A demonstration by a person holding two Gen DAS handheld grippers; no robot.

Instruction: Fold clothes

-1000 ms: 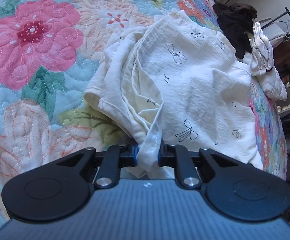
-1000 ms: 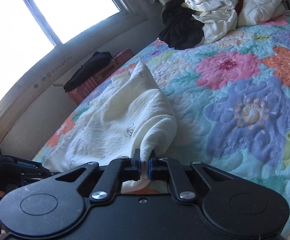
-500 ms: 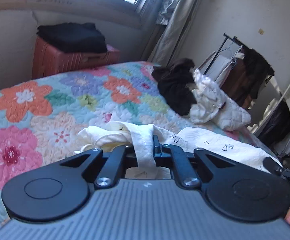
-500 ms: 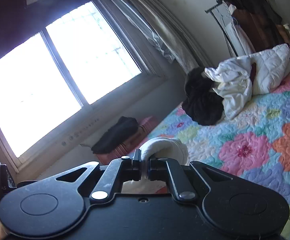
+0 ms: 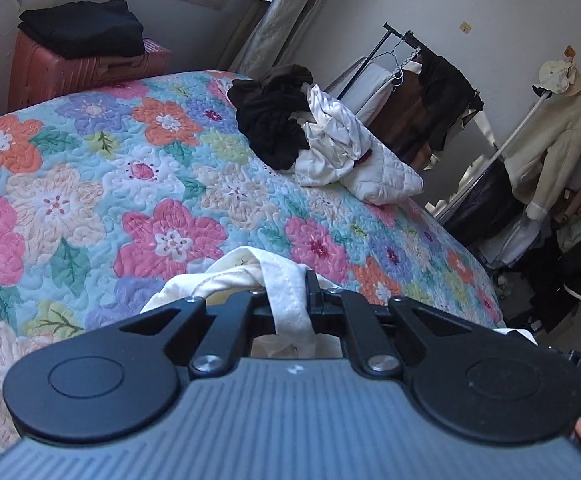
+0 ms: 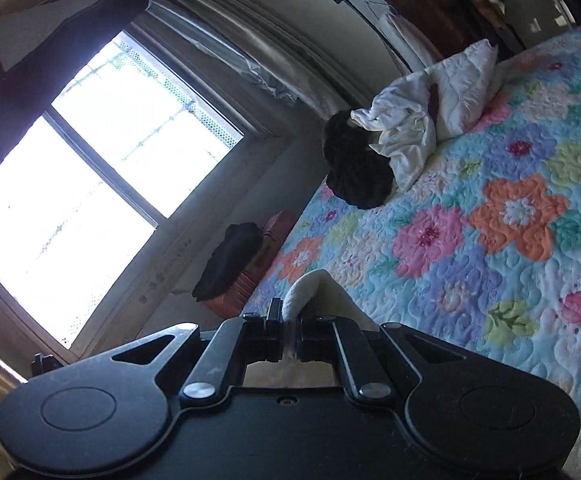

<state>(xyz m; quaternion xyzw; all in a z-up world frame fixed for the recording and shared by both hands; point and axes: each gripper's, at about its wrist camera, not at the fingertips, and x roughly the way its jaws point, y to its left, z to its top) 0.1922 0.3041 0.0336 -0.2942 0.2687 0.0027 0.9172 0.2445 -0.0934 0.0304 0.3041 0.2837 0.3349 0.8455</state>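
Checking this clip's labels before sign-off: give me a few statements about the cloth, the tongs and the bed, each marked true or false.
1. The left tongs pinch a cream garment. True.
2. The right tongs are open and hold nothing. False: they are shut on cream cloth.
3. A pile of black and white clothes lies on the floral quilt. True.
4. The red suitcase has nothing on it. False: dark folded clothing lies on top.
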